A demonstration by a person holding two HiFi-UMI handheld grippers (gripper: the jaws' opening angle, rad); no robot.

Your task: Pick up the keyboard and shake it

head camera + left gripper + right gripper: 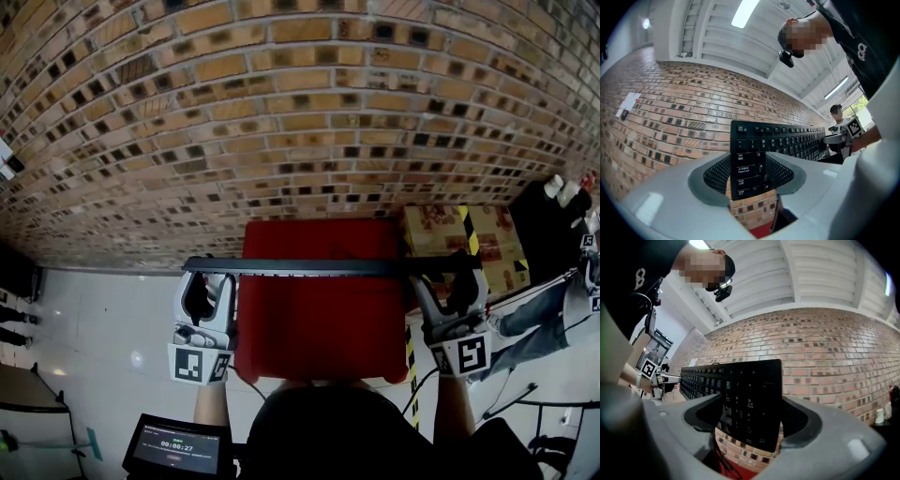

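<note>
A black keyboard hangs in the air above a red table, seen edge-on in the head view. My left gripper is shut on its left end, and in the left gripper view the keyboard stands between the two grey pads with its keys facing the camera. My right gripper is shut on the right end, and the right gripper view shows the number-pad end of the keyboard clamped between the pads. A thin black cable trails down from the keyboard.
A brick wall fills the far side behind the red table. Cardboard boxes with yellow-black tape stand at the right of the table. Another person stands at the far right. A small screen sits at the lower left.
</note>
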